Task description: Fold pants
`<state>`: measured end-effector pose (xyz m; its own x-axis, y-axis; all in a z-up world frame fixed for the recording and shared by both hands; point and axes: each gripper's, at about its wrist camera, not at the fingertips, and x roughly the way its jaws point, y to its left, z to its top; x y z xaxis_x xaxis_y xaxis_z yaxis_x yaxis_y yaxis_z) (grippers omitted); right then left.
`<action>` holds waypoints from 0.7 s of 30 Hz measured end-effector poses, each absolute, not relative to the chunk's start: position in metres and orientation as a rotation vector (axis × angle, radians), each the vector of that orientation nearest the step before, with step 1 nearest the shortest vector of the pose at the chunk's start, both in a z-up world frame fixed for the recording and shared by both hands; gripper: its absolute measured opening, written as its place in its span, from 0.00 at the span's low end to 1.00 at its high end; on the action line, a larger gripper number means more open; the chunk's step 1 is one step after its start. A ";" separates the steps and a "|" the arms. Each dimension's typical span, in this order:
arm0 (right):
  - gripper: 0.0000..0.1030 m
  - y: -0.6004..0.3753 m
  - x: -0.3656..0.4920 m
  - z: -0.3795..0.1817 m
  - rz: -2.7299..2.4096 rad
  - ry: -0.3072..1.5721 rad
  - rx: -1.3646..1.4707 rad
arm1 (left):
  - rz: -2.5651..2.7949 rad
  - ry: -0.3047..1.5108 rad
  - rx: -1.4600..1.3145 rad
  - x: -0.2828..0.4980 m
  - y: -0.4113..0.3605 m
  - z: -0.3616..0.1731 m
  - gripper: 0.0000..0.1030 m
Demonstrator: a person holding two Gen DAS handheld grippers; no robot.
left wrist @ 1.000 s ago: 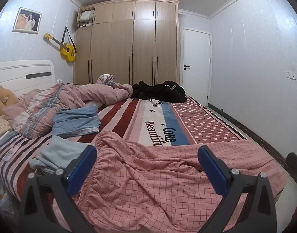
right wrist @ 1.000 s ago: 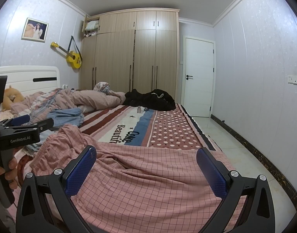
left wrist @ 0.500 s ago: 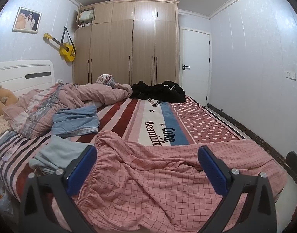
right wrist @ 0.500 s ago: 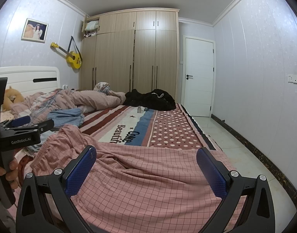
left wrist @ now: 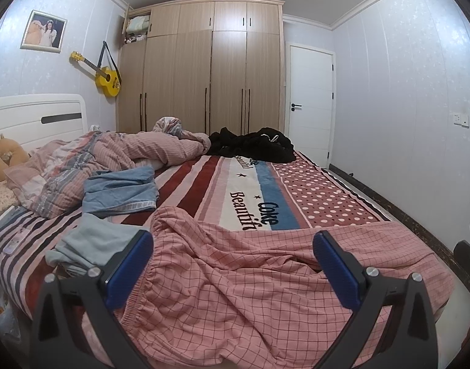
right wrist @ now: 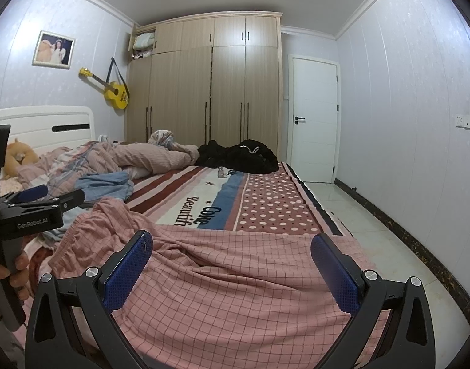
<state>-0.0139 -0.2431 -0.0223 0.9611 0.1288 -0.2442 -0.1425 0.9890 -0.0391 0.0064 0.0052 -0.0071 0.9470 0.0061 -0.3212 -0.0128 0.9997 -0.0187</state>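
Pink checked pants [left wrist: 235, 283] lie spread and wrinkled across the near end of the bed, with the elastic waistband at the left. They also show in the right wrist view [right wrist: 235, 276]. My left gripper [left wrist: 231, 261] is open and empty, hovering just above the waistband end. My right gripper [right wrist: 231, 264] is open and empty above the leg part, further right. The left gripper's body [right wrist: 29, 215] shows at the left of the right wrist view, held by a hand.
The bed carries a striped, dotted blanket [left wrist: 265, 190], blue folded clothes [left wrist: 118, 190], a pale blue garment [left wrist: 90, 243], a crumpled quilt [left wrist: 112, 153] and a black garment [left wrist: 253, 144]. A wardrobe [left wrist: 210, 70] and a door [left wrist: 308, 107] stand behind. Floor [right wrist: 373, 215] lies right of the bed.
Almost nothing has moved. Both grippers stay open above the pants, with only a slight drift of view.
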 end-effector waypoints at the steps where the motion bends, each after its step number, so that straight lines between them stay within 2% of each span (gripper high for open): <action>1: 1.00 -0.243 -0.013 -0.023 0.141 0.245 -0.054 | 0.009 0.327 -0.021 0.006 0.006 -0.007 0.99; 15: 1.00 -0.248 -0.019 -0.025 0.118 0.240 -0.002 | 0.019 0.319 -0.032 0.008 0.016 -0.019 0.99; 21: 1.00 -0.259 -0.017 -0.029 0.095 0.255 0.017 | 0.076 0.452 -0.119 0.017 0.063 -0.059 0.99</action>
<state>-0.0168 -0.2593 -0.0294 0.9631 0.0958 -0.2513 -0.0915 0.9954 0.0285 0.0168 0.0629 -0.0590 0.8970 0.0471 -0.4394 -0.0999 0.9902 -0.0978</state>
